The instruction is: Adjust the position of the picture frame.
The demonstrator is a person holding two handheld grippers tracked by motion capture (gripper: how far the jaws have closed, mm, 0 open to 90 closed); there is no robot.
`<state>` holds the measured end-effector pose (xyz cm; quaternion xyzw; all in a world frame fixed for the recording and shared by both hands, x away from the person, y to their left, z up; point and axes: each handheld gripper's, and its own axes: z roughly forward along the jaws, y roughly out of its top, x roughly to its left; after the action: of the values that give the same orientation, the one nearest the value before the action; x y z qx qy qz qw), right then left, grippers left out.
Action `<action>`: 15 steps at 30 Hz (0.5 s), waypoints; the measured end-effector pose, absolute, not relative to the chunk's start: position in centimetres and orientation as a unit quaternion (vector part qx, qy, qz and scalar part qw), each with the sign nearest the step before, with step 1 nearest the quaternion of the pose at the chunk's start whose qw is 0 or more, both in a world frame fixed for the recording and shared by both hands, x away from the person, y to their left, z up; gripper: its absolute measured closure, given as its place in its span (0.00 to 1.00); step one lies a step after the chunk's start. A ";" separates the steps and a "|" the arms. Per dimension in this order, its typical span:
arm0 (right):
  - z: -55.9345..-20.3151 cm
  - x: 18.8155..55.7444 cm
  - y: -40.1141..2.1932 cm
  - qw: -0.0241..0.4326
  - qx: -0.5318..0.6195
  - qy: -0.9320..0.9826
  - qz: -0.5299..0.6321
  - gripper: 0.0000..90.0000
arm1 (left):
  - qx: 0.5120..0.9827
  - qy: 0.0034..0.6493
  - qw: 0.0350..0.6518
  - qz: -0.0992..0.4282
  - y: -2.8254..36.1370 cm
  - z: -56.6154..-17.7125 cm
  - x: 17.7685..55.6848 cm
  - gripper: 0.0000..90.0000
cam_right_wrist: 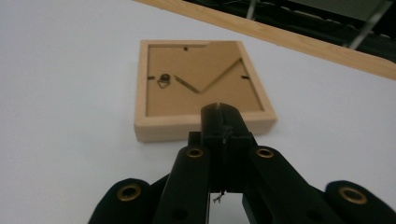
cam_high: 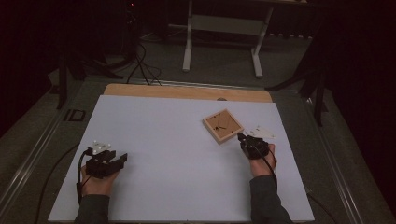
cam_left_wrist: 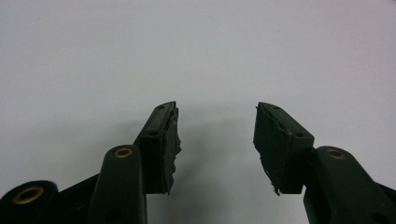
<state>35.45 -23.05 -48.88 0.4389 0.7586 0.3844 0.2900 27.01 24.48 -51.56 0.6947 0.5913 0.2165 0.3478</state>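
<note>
A small square wooden picture frame (cam_high: 222, 125) lies back-side up on the white table (cam_high: 168, 154), right of centre. In the right gripper view the frame (cam_right_wrist: 201, 86) shows its brown backing board with a stand and a small hanging ring. My right gripper (cam_high: 241, 137) points at the frame's near edge from just short of it, and its jaws (cam_right_wrist: 219, 116) are pressed together with nothing between them. My left gripper (cam_high: 122, 158) rests at the table's left, far from the frame. Its fingertips (cam_left_wrist: 215, 116) stand apart over bare white surface.
A wooden strip (cam_high: 187, 92) runs along the table's far edge. Beyond it stand the white legs of another table (cam_high: 222, 42) and dark cables (cam_high: 140, 65) on the floor. Some small pale things (cam_high: 261, 133) lie beside my right hand.
</note>
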 end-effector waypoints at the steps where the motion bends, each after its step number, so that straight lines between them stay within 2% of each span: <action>1: -49.0 35.7 -22.8 0.288 0.435 0.762 0.384 1.00 | 0.695 0.590 0.348 0.217 24.4 -51.5 27.0 0.55; 15: -50.1 37.6 -20.6 0.260 0.426 0.780 0.378 1.00 | 0.694 0.590 0.351 0.216 24.5 -51.5 27.1 0.54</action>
<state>37.57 -20.57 -50.11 0.4259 0.7796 0.3783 0.2601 27.07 24.51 -51.48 0.6944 0.5899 0.2163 0.3508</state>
